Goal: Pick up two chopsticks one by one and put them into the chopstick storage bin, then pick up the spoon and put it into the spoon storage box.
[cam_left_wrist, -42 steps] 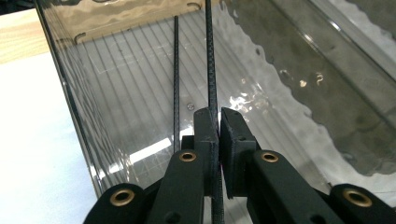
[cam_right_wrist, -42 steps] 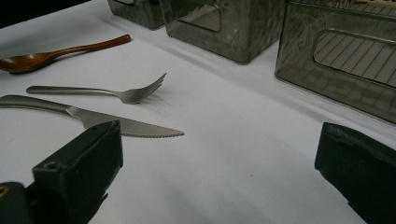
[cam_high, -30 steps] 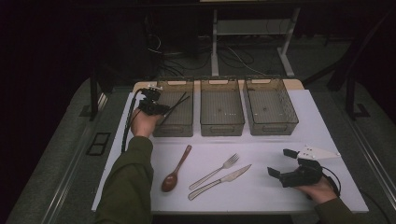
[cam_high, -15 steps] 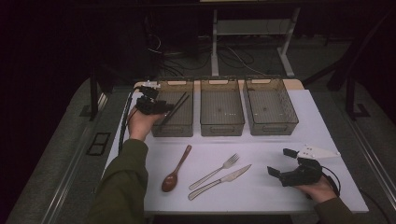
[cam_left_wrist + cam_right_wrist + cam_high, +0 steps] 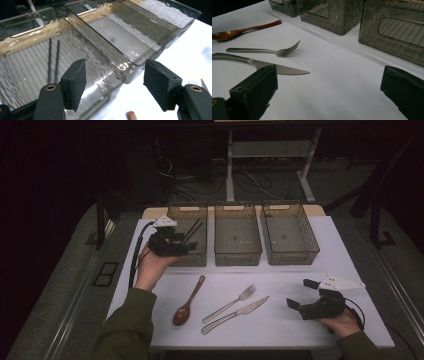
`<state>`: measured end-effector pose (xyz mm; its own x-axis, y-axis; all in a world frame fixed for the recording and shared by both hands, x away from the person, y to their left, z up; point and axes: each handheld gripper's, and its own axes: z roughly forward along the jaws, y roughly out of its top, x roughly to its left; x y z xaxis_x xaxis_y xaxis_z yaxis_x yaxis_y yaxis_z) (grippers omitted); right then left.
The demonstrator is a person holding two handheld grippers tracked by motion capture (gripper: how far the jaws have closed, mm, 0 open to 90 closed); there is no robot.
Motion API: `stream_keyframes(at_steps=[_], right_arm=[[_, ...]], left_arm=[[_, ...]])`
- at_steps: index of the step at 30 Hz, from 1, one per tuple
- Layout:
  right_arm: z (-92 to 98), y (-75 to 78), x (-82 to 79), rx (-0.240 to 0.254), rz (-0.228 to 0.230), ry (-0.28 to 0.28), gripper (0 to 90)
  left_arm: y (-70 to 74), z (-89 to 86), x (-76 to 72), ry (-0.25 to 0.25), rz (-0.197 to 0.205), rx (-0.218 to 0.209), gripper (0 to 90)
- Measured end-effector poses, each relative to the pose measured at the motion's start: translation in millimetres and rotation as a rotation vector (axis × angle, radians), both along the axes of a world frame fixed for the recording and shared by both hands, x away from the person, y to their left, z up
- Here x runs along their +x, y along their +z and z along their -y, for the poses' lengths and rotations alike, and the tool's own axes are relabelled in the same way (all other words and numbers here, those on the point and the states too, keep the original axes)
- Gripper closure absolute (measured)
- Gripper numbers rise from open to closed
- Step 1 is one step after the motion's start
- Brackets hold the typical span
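The person's left hand (image 5: 151, 265) is up near the far left part of the table. It holds the left gripper (image 5: 186, 247) above the table, and the gripper points to the right. In the left gripper view its two black jaws stand wide apart with nothing between them. A dark green sleeve (image 5: 125, 330) covers the left arm, which comes in from the near edge.

The right hand (image 5: 341, 322) sits low at the near right corner of the table. It holds the right gripper (image 5: 301, 293), which points to the left. Its jaws are wide apart too, and nothing is between them.
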<state>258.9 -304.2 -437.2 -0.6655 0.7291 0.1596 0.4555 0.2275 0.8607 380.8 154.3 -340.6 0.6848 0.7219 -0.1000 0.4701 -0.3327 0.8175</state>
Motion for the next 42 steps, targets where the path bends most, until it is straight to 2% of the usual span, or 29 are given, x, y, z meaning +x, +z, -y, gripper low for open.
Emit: stream_keyframes(at_steps=[6, 12, 23, 25, 26, 28, 30, 32, 38, 42], right_arm=[[-0.5, 0.1, -0.7, 0.001, -0.008, -0.002, 0.3], [-0.5, -0.2, -0.1, -0.001, -0.002, 0.000, 0.3], [0.2, -0.5, -0.1, -0.002, -0.006, -0.007, 0.2], [0.4, -1.0, -0.4, -0.018, 0.002, 0.004, 0.2], [0.2, -1.0, -0.7, -0.018, 0.003, 0.007, 0.3], [-0.2, -0.9, -1.3, -0.019, 0.007, 0.011, 0.2], [-0.4, -0.9, -1.6, -0.020, 0.008, 0.012, 0.3], [-0.6, -0.8, -1.7, -0.020, 0.008, 0.012, 0.2], [-1.3, -1.0, -1.6, -0.023, 0.005, 0.010, 0.2], [-1.2, -1.4, -0.8, -0.025, 0.005, 0.011, 0.3]], left_arm=[[-7.1, 0.5, -19.6, -0.025, 0.010, 0.005, 28.9], [-16.1, -2.3, -38.3, -0.032, 0.022, -0.011, 24.7], [-36.0, -14.3, -71.5, -0.037, 0.027, -0.009, 24.4], [-40.5, -16.7, -77.6, -0.032, 0.036, -0.003, 25.4], [-43.3, -18.0, -79.8, -0.036, 0.034, -0.005, 27.3], [-48.8, -20.5, -81.9, -0.030, 0.031, 0.018, 33.7], [-54.3, -22.0, -81.4, -0.031, 0.019, 0.017, 43.0], [-60.1, -20.8, -78.6, -0.026, 0.007, 0.044, 52.9], [-81.7, -13.6, -63.4, -0.036, -0.057, 0.137, 76.9], [-90.3, -6.7, -52.3, -0.046, -0.088, 0.156, 88.7]])
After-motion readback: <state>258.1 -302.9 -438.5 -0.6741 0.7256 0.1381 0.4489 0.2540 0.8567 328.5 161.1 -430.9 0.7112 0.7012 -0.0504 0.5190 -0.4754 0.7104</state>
